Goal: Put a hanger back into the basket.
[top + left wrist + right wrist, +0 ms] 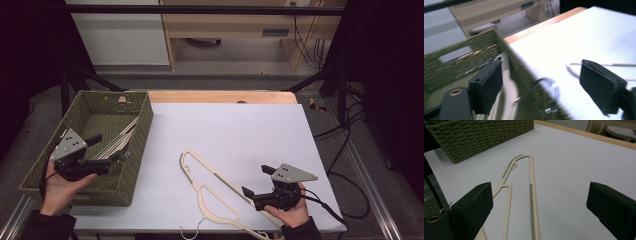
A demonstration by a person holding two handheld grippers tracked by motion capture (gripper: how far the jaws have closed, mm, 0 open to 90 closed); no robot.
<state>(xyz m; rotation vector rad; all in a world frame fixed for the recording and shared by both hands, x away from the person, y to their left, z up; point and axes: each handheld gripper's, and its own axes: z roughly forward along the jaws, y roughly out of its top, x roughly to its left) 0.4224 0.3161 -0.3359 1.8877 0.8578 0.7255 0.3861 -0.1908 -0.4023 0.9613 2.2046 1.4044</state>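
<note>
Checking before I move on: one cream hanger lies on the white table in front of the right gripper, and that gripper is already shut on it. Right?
Not quite. The hanger does lie on the table, but the right gripper is open, its jaws wide apart above the hanger, as the right gripper view shows.

table (pixel 260 125) (white top) | woven basket (pixel 137 150) | cream hanger (pixel 215 187)
</note>
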